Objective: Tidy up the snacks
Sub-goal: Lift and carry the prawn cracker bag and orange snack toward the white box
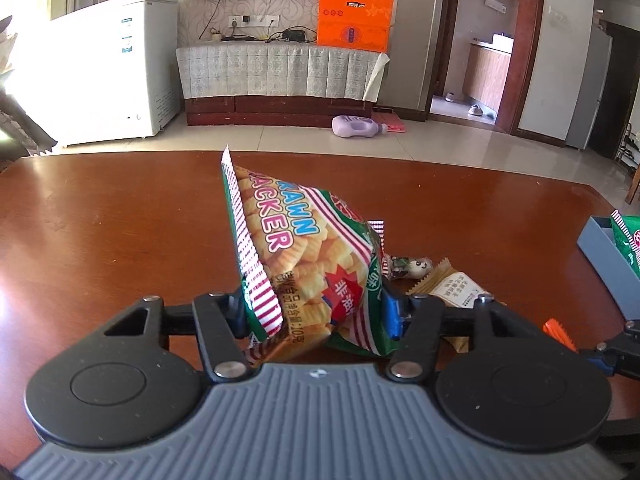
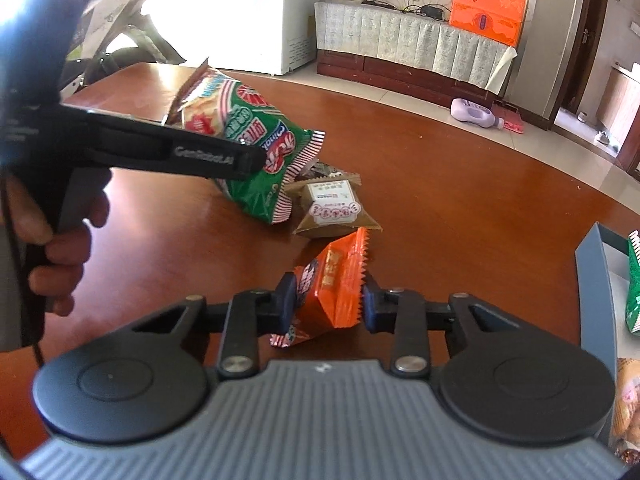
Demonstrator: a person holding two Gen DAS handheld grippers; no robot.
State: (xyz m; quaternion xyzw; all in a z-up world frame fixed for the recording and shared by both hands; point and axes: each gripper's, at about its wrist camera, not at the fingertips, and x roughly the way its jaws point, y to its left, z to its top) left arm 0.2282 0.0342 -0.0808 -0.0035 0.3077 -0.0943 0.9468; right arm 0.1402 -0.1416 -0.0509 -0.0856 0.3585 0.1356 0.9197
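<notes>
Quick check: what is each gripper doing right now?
Left gripper: closed on the prawn cracker bag.
Right gripper: closed on the orange snack packet.

I see prawn cracker bag (image 1: 304, 256): green, red-and-white stripes on edges, blue and pink letters, golden crackers picture. Small packet (image 2: 334, 292) in my right gripper (image 2: 330, 300): bright orange, zigzag edge. Gripper pads (image 2: 289, 300) dark blue, arms black. Brown packet (image 2: 334, 210) has white label. Table (image 1: 100, 220) shiny reddish brown. Box (image 1: 612, 264) grey-blue. Big carton (image 1: 354, 18) far back orange. Bottle (image 1: 358, 126) on floor light purple.
</notes>
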